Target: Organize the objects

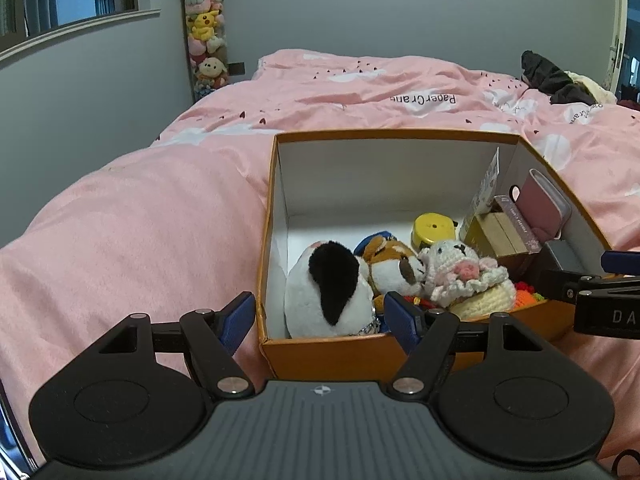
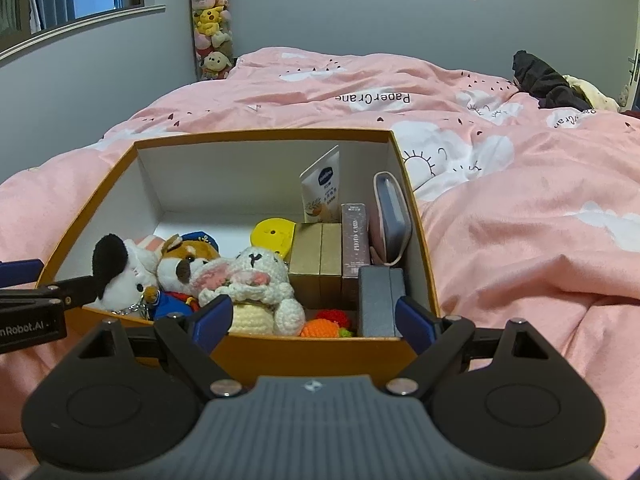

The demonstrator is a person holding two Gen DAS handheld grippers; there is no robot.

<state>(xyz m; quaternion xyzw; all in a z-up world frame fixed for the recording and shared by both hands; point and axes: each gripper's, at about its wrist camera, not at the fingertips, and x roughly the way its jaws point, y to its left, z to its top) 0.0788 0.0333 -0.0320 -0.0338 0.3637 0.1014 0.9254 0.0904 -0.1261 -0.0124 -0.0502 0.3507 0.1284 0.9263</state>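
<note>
Left wrist: both tools (image 1: pixel 320 316) (image 2: pixel 314 322) spread, empty; box (image 1: pixel 340 354) wall hides plush (image 1: pixel 326 292) bottoms.

Bed (image 2: pixel 500 240) covered by a pink quilt printed with clouds. Orange box (image 2: pixel 280 354) set directly on it. Beyond the box, far right, dark clothing (image 2: pixel 548 82) heaped on the quilt.

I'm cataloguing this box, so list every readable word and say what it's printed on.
"PaperCrane", upside down, on the pink duvet cover.
"PHOTO CARD" on the slim mauve carton standing in the orange cardboard box.
"nRobot.AI", cut off at the edge, on the left claw body.
"DA", cut off, on the right claw body.
The white squeeze tube carries a blue logo and small print, too blurred to read.
</note>
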